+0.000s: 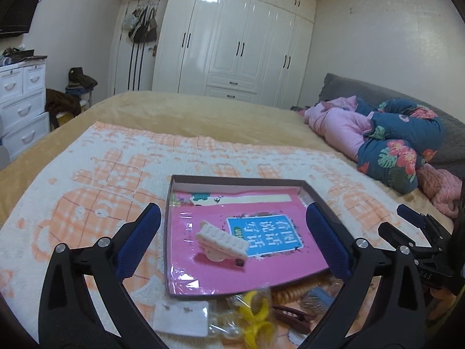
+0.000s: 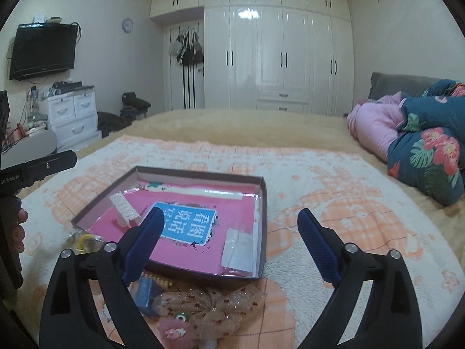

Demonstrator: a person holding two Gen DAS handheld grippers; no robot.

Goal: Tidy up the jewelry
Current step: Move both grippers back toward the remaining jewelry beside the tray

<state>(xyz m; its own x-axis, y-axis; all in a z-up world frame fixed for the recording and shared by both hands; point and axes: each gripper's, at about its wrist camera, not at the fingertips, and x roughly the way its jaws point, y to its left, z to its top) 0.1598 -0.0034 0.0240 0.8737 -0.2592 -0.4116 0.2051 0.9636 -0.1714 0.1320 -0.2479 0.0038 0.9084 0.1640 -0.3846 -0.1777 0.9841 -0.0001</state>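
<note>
Half-hidden behind the left claw (image 1: 234,234), blurred hair accessories (image 1: 261,308) crowd the box (image 1: 167,232).

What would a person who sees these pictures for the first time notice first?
First the shallow box in the middle of the blanket, with a bright pink book as its floor and a white hair claw lying on it. Next the open left gripper and right gripper, both holding nothing. Then the loose pile before the box: a yellow clip and a sheer bow.
</note>
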